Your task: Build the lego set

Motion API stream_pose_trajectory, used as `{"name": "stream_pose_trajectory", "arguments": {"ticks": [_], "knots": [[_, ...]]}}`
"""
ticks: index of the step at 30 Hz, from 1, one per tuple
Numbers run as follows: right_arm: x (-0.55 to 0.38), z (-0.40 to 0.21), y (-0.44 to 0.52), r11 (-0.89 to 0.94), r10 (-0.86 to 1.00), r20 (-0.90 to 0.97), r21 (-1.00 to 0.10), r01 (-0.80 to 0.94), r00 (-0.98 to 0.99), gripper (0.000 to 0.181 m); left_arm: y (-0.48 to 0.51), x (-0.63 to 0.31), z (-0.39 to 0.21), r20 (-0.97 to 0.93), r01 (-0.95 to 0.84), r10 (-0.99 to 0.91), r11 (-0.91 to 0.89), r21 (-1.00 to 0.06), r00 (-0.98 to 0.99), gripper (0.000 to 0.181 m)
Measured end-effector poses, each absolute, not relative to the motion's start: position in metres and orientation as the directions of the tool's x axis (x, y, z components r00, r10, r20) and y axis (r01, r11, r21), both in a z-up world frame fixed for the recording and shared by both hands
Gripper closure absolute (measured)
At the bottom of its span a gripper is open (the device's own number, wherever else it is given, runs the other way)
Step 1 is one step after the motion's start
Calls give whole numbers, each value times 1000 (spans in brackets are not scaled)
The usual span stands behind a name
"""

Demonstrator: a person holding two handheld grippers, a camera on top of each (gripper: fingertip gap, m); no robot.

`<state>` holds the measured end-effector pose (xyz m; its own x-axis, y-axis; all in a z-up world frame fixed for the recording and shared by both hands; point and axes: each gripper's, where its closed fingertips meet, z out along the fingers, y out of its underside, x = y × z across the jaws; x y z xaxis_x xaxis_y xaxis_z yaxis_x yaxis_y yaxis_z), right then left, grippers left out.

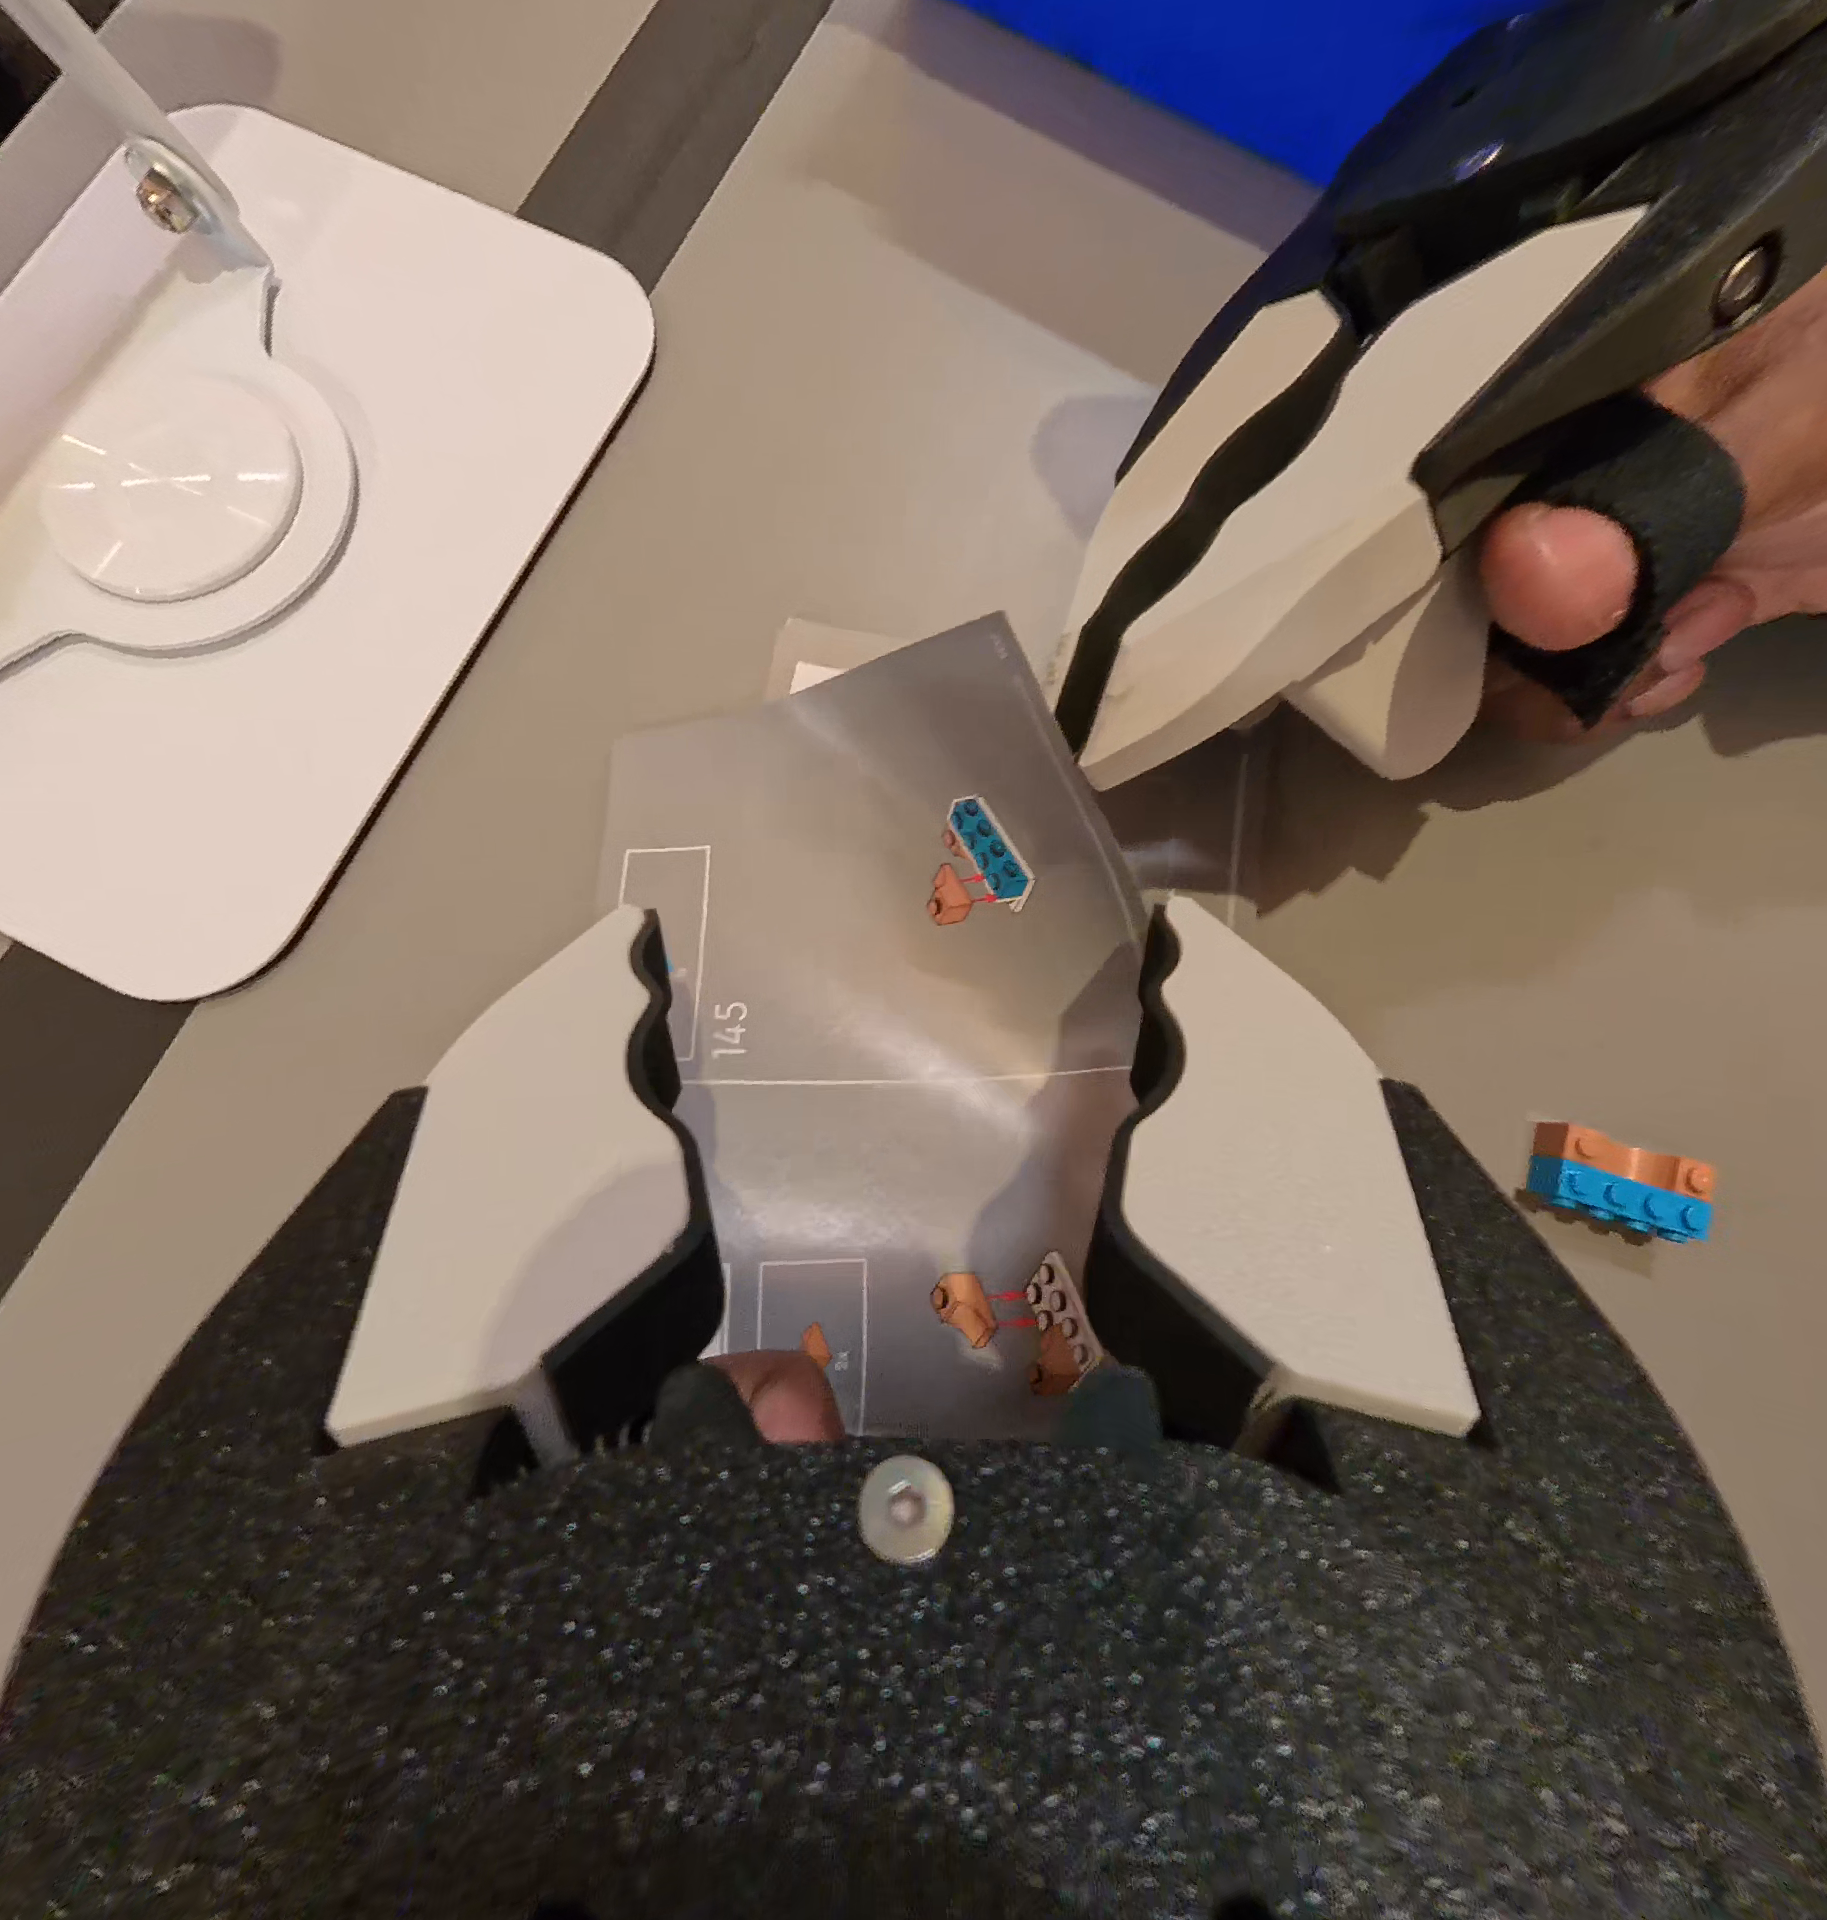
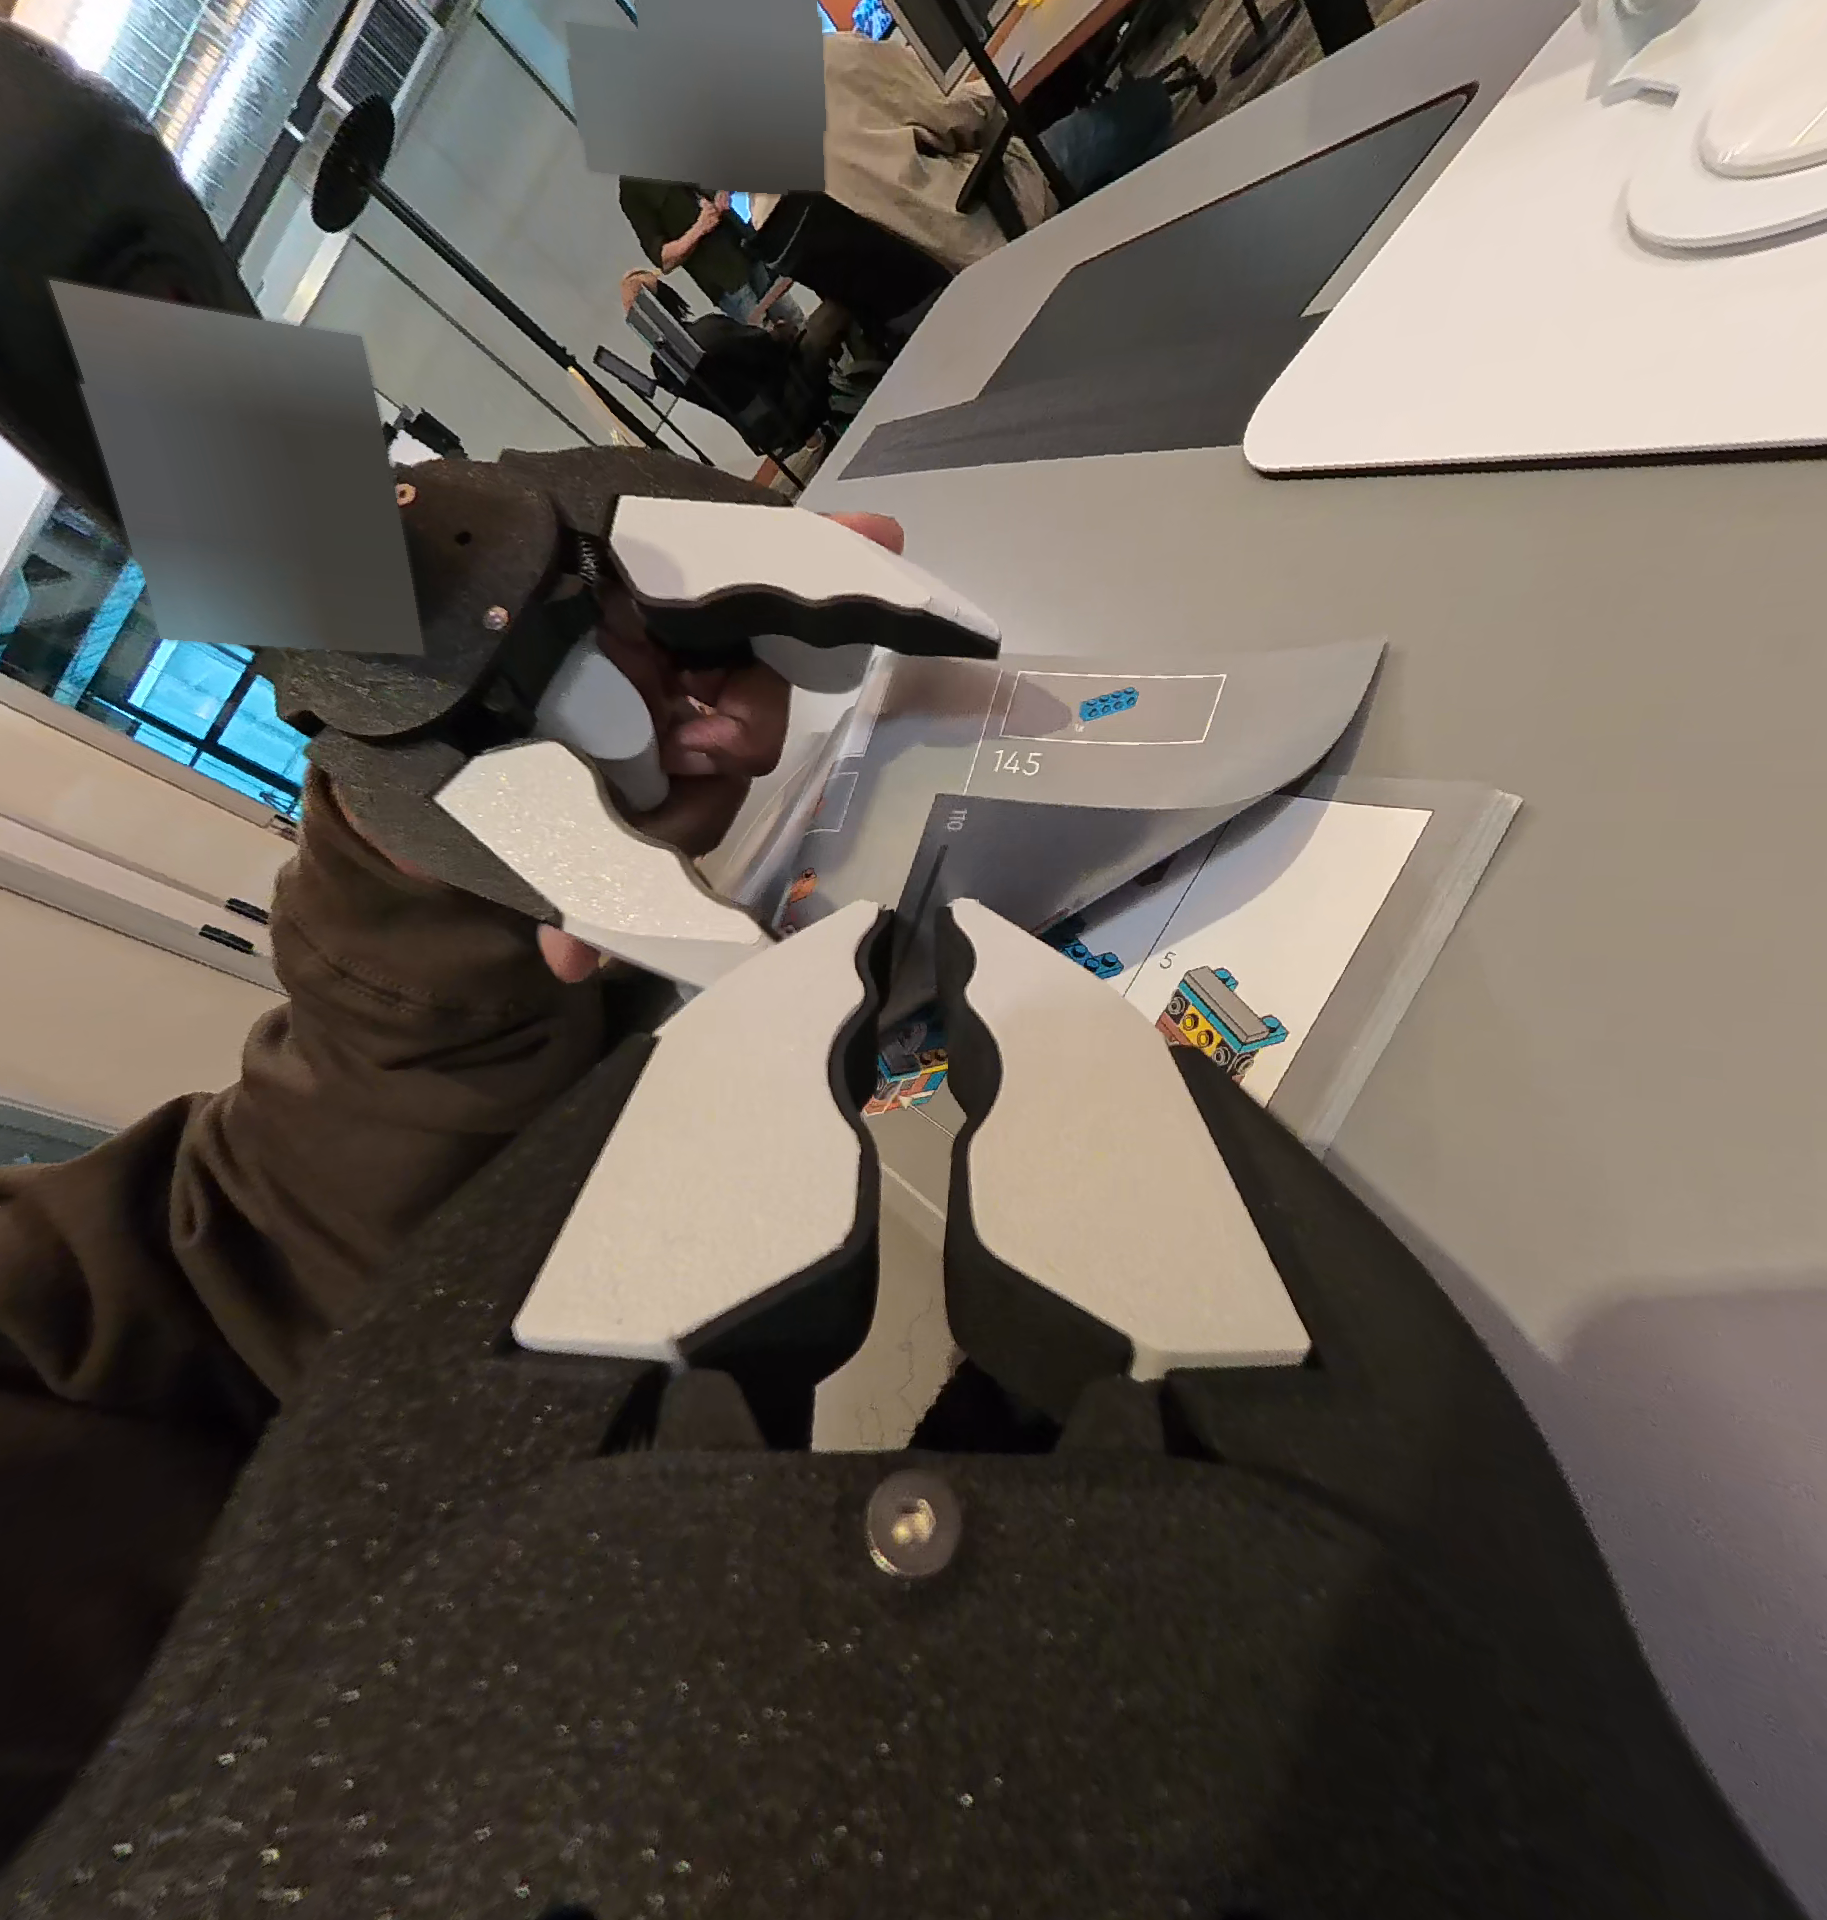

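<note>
**Page pinched over the open booklet**

The left gripper hangs wide open over a glossy grey page, gripping nothing. The right gripper is nearly closed, pinching that curled page's edge. Right of the booklet, a small blue-and-copper brick build lies on the smooth grey table. Farther left sits a white, round-cornered stand base. Beyond, a room with people.
</note>
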<state>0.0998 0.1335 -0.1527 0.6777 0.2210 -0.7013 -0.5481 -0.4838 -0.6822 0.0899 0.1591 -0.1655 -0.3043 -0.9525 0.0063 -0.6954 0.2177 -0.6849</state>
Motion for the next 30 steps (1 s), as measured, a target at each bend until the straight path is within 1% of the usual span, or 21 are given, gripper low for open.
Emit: {"name": "stream_pose_trajectory", "arguments": {"ticks": [2,9,21,25,30], "knots": [[100,-152,133,-482,226,-703,-683,-549,675,174,155,92,-165,36,-685,-950,199,-700,-312,94],[99,-152,132,-483,232,-701,-685,-546,674,173,157,96,-176,39,-703,-957,182,-688,-287,94],[100,-161,131,-518,173,-708,-657,-548,685,171,153,100,-185,-34,-720,-956,244,-649,-292,94],[101,-166,128,-537,140,-713,-638,-552,687,165,155,99,-186,-60,-727,-956,258,-636,-287,94],[97,-173,126,-572,116,-700,-627,-529,705,156,160,97,-180,-58,-723,-959,247,-646,-276,94]]}}
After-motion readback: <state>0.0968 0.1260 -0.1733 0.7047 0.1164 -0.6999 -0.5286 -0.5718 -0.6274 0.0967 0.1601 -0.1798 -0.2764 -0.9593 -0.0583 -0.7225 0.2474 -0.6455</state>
